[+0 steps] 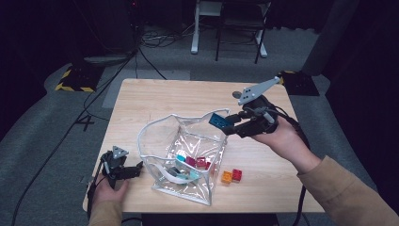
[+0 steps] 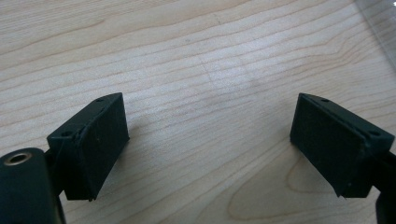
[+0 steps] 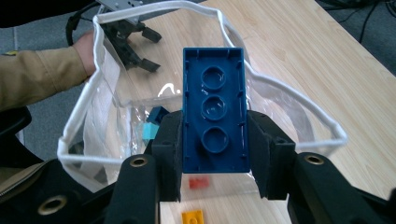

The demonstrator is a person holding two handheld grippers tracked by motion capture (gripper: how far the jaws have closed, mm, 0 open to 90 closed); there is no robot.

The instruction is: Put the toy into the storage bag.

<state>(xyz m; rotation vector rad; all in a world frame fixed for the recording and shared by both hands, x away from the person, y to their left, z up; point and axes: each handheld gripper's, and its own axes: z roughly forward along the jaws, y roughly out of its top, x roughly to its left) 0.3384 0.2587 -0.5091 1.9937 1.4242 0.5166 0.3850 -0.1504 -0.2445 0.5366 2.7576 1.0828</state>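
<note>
Carrying risk: the right gripper (image 1: 234,126) holds a blue building brick (image 3: 215,109) clamped by its long sides, hollow underside facing the right gripper view's camera, raised at the far right edge of the bag's mouth; I judge a slip in that pinch would drop it on the table instead.
Table: light wooden table (image 1: 155,101), with bare board to the left and far side; a brick bouncing off the rim could skid to its edge.
Bag: clear plastic zip bag (image 1: 188,186) with a white rim stands open mid-table, unsupported; its soft wall is likely to fold or tip if the brick strikes the rim rather than the opening.
Left gripper: the left gripper (image 1: 137,168) rests at the near left, just beside the bag, jaws spread with nothing between them above bare wood; it steadies nothing, so the bag can shift.
Bricks inside: red brick (image 1: 201,162) and teal brick (image 1: 181,157) lie in the bag's bottom.
Loose bricks: orange brick (image 1: 227,177) and another red brick (image 1: 237,174) sit just right of the bag, touching each other; a sagging bag wall could nudge them.
</note>
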